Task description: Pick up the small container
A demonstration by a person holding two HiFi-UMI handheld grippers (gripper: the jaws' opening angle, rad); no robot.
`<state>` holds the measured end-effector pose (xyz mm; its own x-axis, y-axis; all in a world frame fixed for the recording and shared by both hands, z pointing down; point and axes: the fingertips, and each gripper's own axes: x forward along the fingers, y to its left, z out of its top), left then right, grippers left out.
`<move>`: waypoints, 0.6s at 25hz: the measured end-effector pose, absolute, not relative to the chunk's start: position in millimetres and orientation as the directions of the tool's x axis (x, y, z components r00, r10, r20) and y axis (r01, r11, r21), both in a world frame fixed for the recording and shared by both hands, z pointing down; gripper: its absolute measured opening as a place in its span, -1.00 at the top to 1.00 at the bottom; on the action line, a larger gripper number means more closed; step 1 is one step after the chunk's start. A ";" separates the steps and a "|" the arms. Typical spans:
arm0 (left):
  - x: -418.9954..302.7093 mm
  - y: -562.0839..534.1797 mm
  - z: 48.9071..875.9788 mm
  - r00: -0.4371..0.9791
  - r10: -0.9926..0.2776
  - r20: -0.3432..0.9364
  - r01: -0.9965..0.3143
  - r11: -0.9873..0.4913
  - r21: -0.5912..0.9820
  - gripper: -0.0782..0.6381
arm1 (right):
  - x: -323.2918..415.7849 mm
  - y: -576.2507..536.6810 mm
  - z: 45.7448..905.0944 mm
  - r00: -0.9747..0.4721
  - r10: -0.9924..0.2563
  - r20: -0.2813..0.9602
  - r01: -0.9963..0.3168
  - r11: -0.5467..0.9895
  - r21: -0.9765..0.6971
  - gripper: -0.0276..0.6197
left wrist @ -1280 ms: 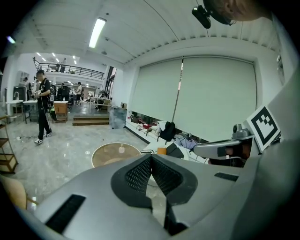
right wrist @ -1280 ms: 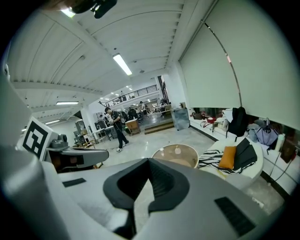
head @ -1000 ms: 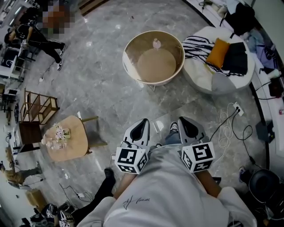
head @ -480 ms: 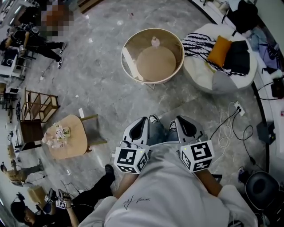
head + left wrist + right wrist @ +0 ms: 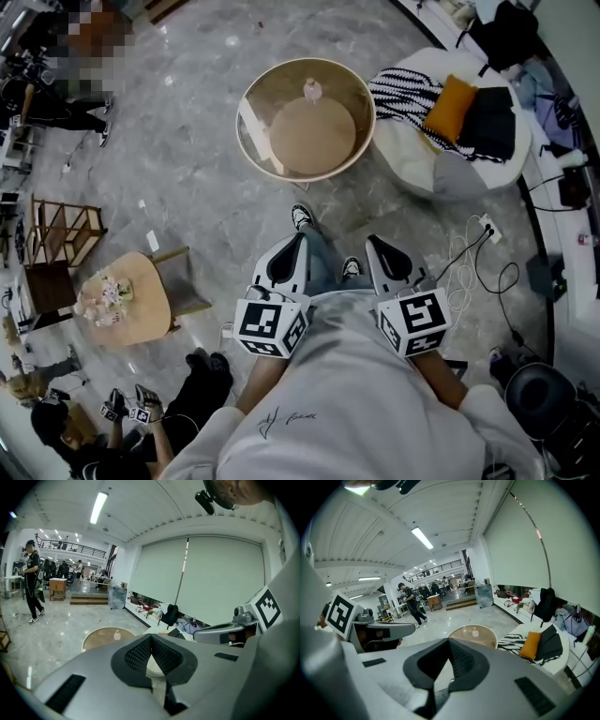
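Note:
The small container (image 5: 312,90), a pale pink bottle, stands upright near the far rim of a round glass-walled table (image 5: 281,169) on the marble floor. It also shows far ahead in the left gripper view as the container (image 5: 116,634) and in the right gripper view as the container (image 5: 475,632). My left gripper (image 5: 296,242) and right gripper (image 5: 375,244) are held side by side in front of my body, well short of the table. Both have their jaws shut with nothing between them. Each gripper view looks past its closed pads toward the table (image 5: 101,638), (image 5: 485,636).
A white beanbag seat (image 5: 441,164) with a striped blanket, an orange cushion (image 5: 448,109) and dark clothes lies right of the table. Cables (image 5: 473,258) trail on the floor at right. A small wooden table with flowers (image 5: 122,298) and a shelf (image 5: 56,230) stand left. People stand and crouch at left.
I have walked forward: both grippers moved ahead with me, still shut. The round table sits lower and further left in the head view, and a shoe now steps out ahead.

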<state>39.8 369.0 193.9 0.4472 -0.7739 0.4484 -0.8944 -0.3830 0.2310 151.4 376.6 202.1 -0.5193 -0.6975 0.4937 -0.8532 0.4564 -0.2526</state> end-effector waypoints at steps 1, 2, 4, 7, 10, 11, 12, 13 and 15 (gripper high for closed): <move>39.4 360.9 192.8 0.453 -0.774 0.443 -0.891 -0.389 0.233 0.77 | 149.9 369.6 201.3 -0.515 -0.701 0.493 -0.855 0.458 -0.242 0.86; 38.6 352.8 191.7 0.459 -0.773 0.438 -0.888 -0.394 0.236 0.77 | 148.0 362.3 200.6 -0.511 -0.704 0.493 -0.857 0.459 -0.234 0.86; 35.4 337.1 190.0 0.467 -0.771 0.433 -0.884 -0.401 0.240 0.77 | 143.0 347.9 200.1 -0.506 -0.705 0.497 -0.859 0.461 -0.221 0.86; 27.7 314.2 188.7 0.473 -0.766 0.435 -0.881 -0.405 0.243 0.77 | 134.4 327.3 200.2 -0.503 -0.701 0.506 -0.860 0.464 -0.212 0.86; 17.3 292.8 188.4 0.481 -0.758 0.440 -0.877 -0.411 0.249 0.77 | 123.7 307.9 200.7 -0.499 -0.697 0.515 -0.862 0.461 -0.212 0.86; 14.1 286.1 188.6 0.486 -0.754 0.442 -0.874 -0.415 0.252 0.77 | 119.9 301.9 200.8 -0.498 -0.695 0.518 -0.862 0.459 -0.213 0.86; 11.3 279.5 188.8 0.491 -0.750 0.444 -0.871 -0.420 0.254 0.77 | 116.3 295.8 200.9 -0.497 -0.695 0.520 -0.863 0.457 -0.214 0.86; 9.0 272.8 188.9 0.495 -0.745 0.447 -0.869 -0.425 0.254 0.77 | 113.1 289.6 200.9 -0.496 -0.694 0.522 -0.864 0.455 -0.215 0.86; 4.8 258.4 188.6 0.503 -0.737 0.452 -0.864 -0.439 0.246 0.77 | 107.0 276.3 201.1 -0.492 -0.694 0.526 -0.867 0.449 -0.219 0.86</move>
